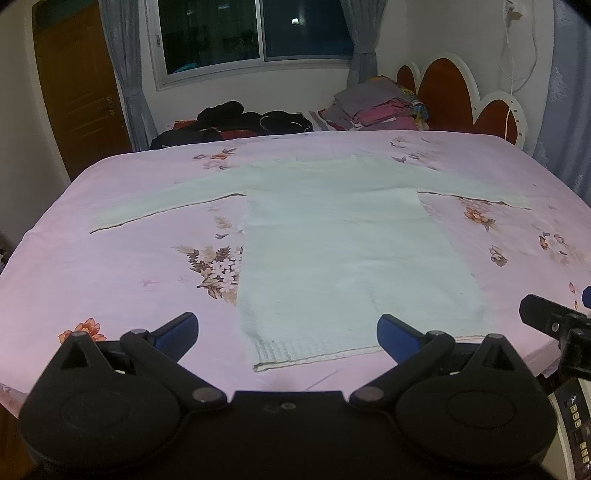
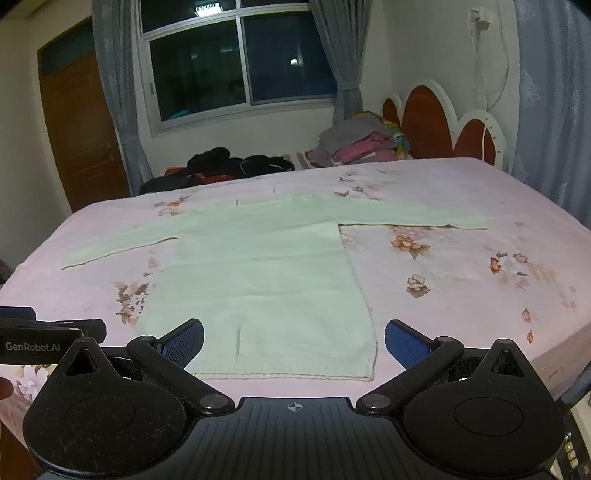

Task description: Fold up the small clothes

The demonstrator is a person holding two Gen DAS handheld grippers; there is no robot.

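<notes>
A pale green long-sleeved top point(image 1: 332, 240) lies flat on the pink floral bedsheet point(image 1: 129, 266), sleeves spread left and right, hem toward me. It also shows in the right wrist view point(image 2: 266, 273). My left gripper point(image 1: 288, 336) is open and empty, hovering over the hem near its left corner. My right gripper point(image 2: 294, 343) is open and empty, above the hem near its right corner. The right gripper's body point(image 1: 554, 325) shows at the right edge of the left wrist view, and the left gripper's body point(image 2: 44, 339) at the left edge of the right wrist view.
A pile of dark clothes point(image 1: 243, 122) and a stack of folded grey and pink clothes point(image 1: 376, 107) lie at the far side of the bed. A red and white headboard point(image 1: 454, 92) stands at the far right. A wooden door point(image 1: 77, 85) and a window point(image 1: 255, 33) are behind.
</notes>
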